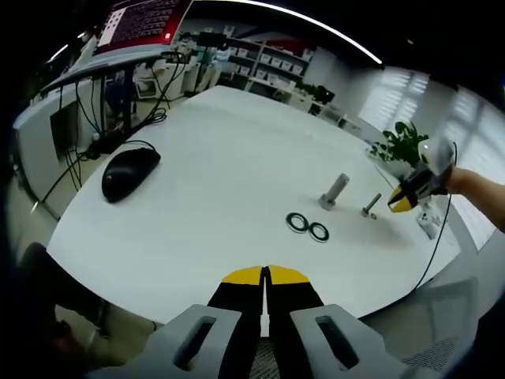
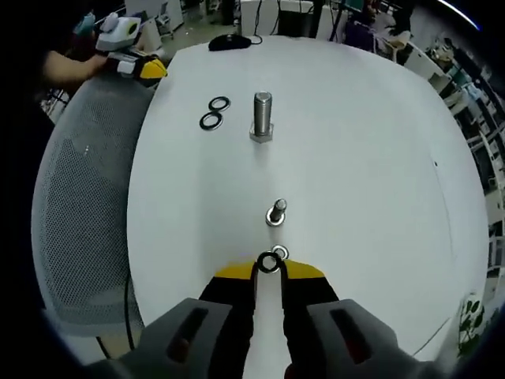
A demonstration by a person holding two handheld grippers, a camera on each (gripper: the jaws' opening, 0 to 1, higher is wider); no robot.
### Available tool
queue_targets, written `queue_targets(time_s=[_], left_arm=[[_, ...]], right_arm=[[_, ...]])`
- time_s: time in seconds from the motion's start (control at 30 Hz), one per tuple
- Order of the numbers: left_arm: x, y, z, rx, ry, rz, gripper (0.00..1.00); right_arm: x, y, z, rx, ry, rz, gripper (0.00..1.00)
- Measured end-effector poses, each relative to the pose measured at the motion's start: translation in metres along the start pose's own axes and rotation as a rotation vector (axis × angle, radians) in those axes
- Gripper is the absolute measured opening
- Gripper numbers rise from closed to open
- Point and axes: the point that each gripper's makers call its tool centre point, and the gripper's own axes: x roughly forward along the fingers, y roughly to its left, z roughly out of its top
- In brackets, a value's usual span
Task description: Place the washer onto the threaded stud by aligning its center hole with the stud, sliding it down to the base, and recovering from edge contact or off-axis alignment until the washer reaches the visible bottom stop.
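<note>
Left gripper view
Left gripper (image 1: 265, 275): rises from the near edge, its yellow-tipped jaws pressed together with nothing between them, over the near part of the counter.
Counter (image 1: 213, 166): white, round-edged, broad and mostly bare.
Computer mouse (image 1: 129, 171): black, at the left, its cable running off toward the far left edge.
Loose washers (image 1: 308, 227): two dark rings lying flat and touching each other, just beyond the left gripper and slightly right.
Large bolt (image 1: 335, 191): metal, standing on its head just beyond the rings.
Threaded stud (image 1: 371, 206): smaller, standing just right of the large bolt.
Right gripper (image 1: 401, 200): comes in from the right, held by a person's hand, its yellow tips just right of the threaded stud; what it holds is too small to tell here.
Potted plant (image 1: 402, 144): green, at the far right edge of the counter.

Right gripper view
Right gripper (image 2: 270, 268): jaws pinching a washer (image 2: 270, 263) at their tips, the ring held flat with its hole showing.
Washer's place: near side of the threaded stud (image 2: 276, 212), close to it but apart, not on it.
Large bolt (image 2: 263, 116): upright, farther along the same line.
Loose washers (image 2: 214, 113): left of the large bolt, touching.
Left gripper (image 2: 142, 68): at the far left, over the counter's edge.
Mesh chair (image 2: 83, 213): grey, beside the counter on the left.
Computer mouse (image 2: 230, 41): at the far edge.
</note>
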Motion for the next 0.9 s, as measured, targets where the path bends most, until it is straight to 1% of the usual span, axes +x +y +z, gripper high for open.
queue_targets(time_s=[0.17,0.23,0.37,0.47,0.53,0.67,0.9], left_arm=[[0.000,0.000,0.000,-0.001,-0.003,-0.001,0.00],[0.000,0.000,0.001,-0.001,-0.004,-0.002,0.00],[0.000,0.000,0.001,-0.004,-0.008,-0.003,0.00],[0.000,0.000,0.001,-0.004,-0.008,-0.003,0.00],[0.000,0.000,0.001,-0.003,-0.009,-0.003,0.00],[0.000,0.000,0.002,-0.003,-0.010,-0.004,0.00],[0.000,0.000,0.002,-0.003,-0.012,-0.005,0.00]], right_arm=[[-0.008,-0.004,0.015,-0.022,-0.018,-0.018,0.13],[-0.010,-0.006,0.020,-0.039,-0.020,-0.028,0.13],[-0.011,-0.007,0.026,-0.038,-0.028,-0.037,0.13],[-0.007,-0.008,0.028,-0.060,-0.020,-0.049,0.13],[-0.005,-0.011,0.029,-0.062,-0.012,-0.071,0.13],[-0.001,-0.008,0.031,-0.057,-0.011,-0.056,0.14],[0.004,-0.008,0.036,-0.054,-0.017,-0.062,0.14]])
